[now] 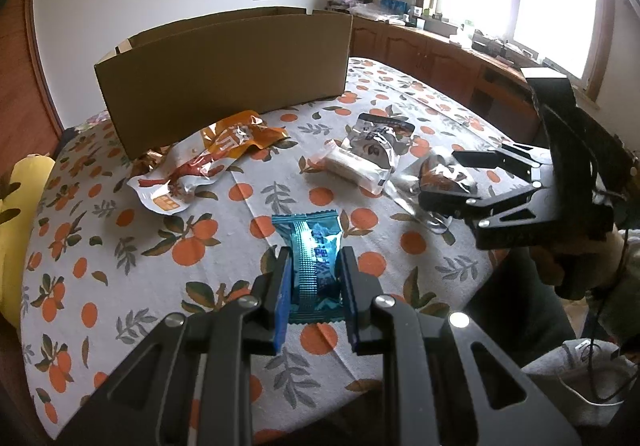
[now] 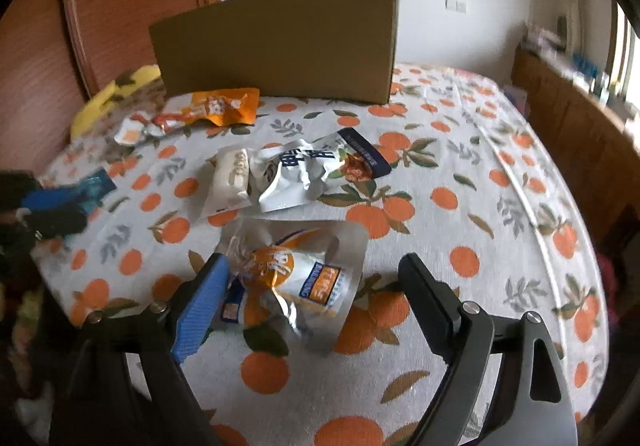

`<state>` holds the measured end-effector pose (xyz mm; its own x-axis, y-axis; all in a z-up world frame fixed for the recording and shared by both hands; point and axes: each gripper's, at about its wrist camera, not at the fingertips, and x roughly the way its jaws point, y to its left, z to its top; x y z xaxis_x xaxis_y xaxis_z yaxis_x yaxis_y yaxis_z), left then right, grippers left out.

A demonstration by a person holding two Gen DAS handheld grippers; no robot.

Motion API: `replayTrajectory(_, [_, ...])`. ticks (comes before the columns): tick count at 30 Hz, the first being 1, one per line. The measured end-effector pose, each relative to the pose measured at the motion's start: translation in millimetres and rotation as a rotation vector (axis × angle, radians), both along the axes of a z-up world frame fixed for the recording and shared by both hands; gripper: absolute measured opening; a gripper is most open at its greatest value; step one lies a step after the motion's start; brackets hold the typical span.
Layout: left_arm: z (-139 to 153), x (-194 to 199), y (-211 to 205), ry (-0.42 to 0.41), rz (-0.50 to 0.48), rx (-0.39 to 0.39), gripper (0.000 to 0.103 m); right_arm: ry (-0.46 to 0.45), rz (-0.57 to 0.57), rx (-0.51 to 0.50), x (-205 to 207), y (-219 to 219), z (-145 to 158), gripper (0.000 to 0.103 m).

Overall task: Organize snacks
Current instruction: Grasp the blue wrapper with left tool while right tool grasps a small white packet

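Bed surface [image 2: 460, 150], orange-print sheet, carries everything. Cardboard box [image 1: 224, 74] stands open-topped toward the far edge. In front of it, toward the left edge: orange snack bag [image 1: 240, 138] overlapping a red-and-white packet [image 1: 168, 190]. Mid-surface: crumpled white bag [image 2: 308, 170] touching a pale wrapped bun [image 2: 230, 178]. Near edge: silver-and-orange pouch [image 2: 296, 278] flat on the sheet between the spread jaws of the right gripper [image 2: 316, 278]; blue pad just beside it, far pad clear, nothing gripped. Left gripper [image 1: 316, 266] clamped tight on 1 teal packet [image 1: 316, 246], over the near part of the surface.
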<state>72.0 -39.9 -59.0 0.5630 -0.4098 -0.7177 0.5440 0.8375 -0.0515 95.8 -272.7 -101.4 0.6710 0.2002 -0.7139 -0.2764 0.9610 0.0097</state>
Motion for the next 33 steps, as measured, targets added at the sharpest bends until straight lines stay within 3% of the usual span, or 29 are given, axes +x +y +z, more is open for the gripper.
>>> replayTrajectory(2, [-0.5,0.5,0.5,0.0,0.002,-0.005,0.02,-0.002,-0.013,-0.014,-0.5,4.3,-1.5,0.087])
replayTrajectory(4, [-0.9,0.8,0.9,0.0,0.004,-0.007,0.02,-0.006,-0.005,-0.015,-1.6,8.0,-0.9,0.074])
replayTrajectory(6, [-0.8,0.9,3.1,-0.001,0.008,-0.013,0.02,-0.005,-0.013,-0.014,-1.7,9.9,0.9,0.069])
replayTrajectory(8, [-1.5,1.4,4.5,0.003,0.012,-0.019,0.02,-0.001,-0.021,0.013,-0.6,6.8,2.5,0.056])
replayTrajectory(15, [-1.3,0.4,6.2,0.003,0.015,-0.038,0.02,0.026,-0.028,0.068,1.4,-1.2,6.8,0.053])
replayTrajectory(22, [1.4,0.6,7.2,0.001,0.017,-0.051,0.02,0.003,-0.021,0.123,2.4,-10.3,29.1,0.017])
replayTrajectory(33, [-3.9,-0.4,5.6,0.012,0.017,-0.056,0.02,0.026,0.018,0.221,0.9,-14.8,44.1,0.005])
